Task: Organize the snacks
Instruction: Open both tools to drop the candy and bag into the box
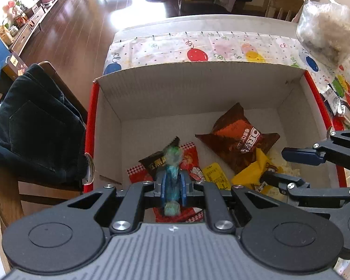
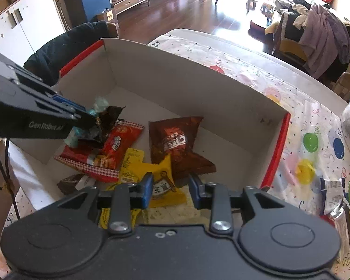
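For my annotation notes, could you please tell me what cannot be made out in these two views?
- Left wrist view: the candy in the left gripper is blurred, so its print is unreadable.
- Right wrist view: the yellow packet is partly behind the right gripper, whose body hides the cardboard box's near wall.
- Right wrist view: the dark wrapper is half hidden, label too small.
- Left wrist view: the plastic bag contents are unclear.

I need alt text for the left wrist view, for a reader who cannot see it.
The left gripper, shut on a blue-green wrapped candy, hangs over an open cardboard box holding a brown Oreo bag, red packet and yellow packets. The open right gripper enters from the right.
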Available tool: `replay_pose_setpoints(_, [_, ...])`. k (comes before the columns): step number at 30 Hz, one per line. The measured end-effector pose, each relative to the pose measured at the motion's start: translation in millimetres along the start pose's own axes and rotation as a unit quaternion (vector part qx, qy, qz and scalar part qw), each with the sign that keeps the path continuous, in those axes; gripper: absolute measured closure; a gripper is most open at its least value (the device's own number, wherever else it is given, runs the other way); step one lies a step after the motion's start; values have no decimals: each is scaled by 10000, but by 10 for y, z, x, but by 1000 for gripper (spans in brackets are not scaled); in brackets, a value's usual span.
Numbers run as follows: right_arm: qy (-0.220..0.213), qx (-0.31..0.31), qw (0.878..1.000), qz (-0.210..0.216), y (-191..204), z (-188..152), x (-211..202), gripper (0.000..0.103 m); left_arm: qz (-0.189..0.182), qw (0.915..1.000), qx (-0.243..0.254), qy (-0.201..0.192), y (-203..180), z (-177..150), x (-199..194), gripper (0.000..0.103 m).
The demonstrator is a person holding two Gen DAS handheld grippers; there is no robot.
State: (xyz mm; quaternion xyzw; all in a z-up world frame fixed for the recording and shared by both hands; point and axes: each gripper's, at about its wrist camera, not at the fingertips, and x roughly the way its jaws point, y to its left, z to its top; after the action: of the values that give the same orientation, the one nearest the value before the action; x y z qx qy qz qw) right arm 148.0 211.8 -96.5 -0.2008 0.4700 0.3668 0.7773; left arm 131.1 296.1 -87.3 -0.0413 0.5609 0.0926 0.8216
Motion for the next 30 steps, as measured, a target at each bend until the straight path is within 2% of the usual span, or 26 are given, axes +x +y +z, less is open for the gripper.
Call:
replay_pose_setpoints(13, [-295, 296, 9989, 231, -80, -64, -274, 57, -129, 9996, 9, -237, -100, -91, -151, 90])
replay_pose_setpoints(19, [-487, 407, 9976, 278, -123, -115, -466, 52, -199, 9990, 67, -388, -177, -163, -294, 83])
replay_pose_setpoints(25, [-702, 509, 9957, 323, -172, -165, -693, 47, -297, 9979, 82, -569, -276, -227, -475, 81])
replay_pose_setpoints(30, [-873, 600, 9936, 393, -225, -243, -882, 41, -279, 9965, 154, -769, -386, -287, -637, 75])
